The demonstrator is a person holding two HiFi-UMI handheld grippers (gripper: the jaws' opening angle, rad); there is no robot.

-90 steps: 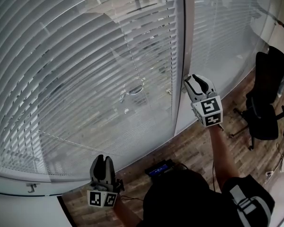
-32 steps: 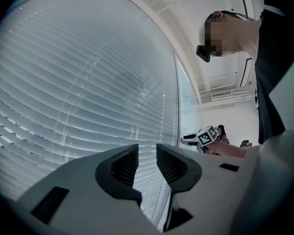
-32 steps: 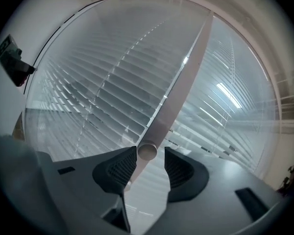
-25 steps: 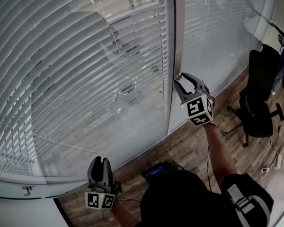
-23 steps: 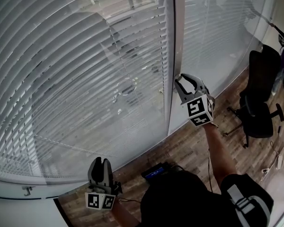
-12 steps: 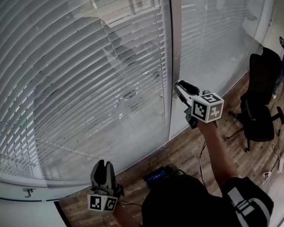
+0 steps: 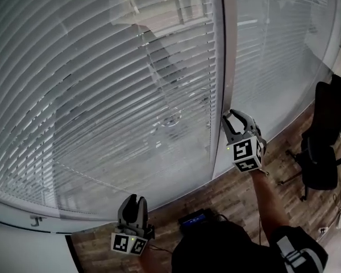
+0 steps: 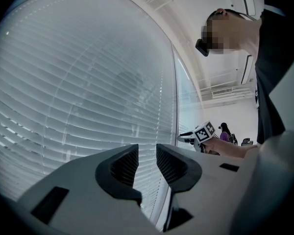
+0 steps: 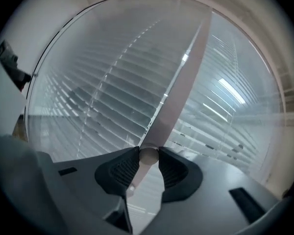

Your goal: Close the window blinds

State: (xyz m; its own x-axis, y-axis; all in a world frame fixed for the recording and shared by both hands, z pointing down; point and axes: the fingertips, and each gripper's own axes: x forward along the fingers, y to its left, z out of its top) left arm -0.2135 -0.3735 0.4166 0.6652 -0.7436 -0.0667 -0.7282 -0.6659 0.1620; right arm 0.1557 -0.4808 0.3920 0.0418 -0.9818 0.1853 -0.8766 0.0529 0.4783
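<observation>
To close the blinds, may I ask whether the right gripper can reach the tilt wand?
Probably yes: the tilt wand sits between the jaws of the right gripper, which are opening; nothing blocks it.

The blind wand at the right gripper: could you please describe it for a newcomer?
Two slatted blinds flank a pale upright post. Before that post, the rounded end of the wand sits between the opening jaws of the right gripper; unlike the flat slats, it is round.

Daylight through blinds (image 7: 102, 95); soft, even; fisheye bending at edges.
</observation>
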